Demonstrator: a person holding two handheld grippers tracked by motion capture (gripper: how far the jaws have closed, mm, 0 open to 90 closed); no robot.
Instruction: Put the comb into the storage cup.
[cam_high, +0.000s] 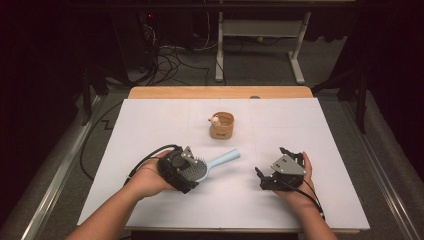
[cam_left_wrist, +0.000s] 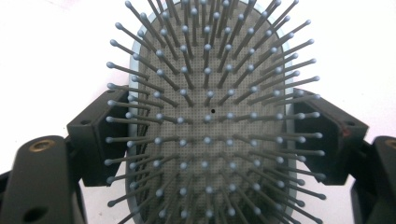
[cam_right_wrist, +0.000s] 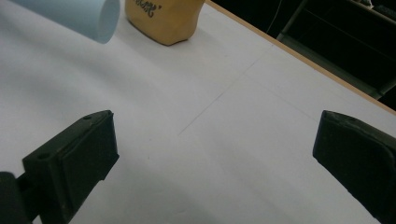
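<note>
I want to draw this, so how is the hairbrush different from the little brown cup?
The hairbrush is light blue with grey bristles; the cup is tan brown. The hairbrush is long and lies tilted, its handle pointing toward the cup, while the cup is short, round and stands upright. The left gripper holds the hairbrush by its head, but nothing touches the cup. Both are over the same white table.

The pale blue plastic hairbrush (cam_left_wrist: 205, 116) looks smooth, its grey cushion finely dotted, with thin ball-tipped bristles. The black fingers (cam_right_wrist: 74, 158) are matt plastic. A white matt sheet covers the light wooden tabletop (cam_high: 220, 93). The tan cup (cam_high: 222, 126) looks soft and dull.
</note>
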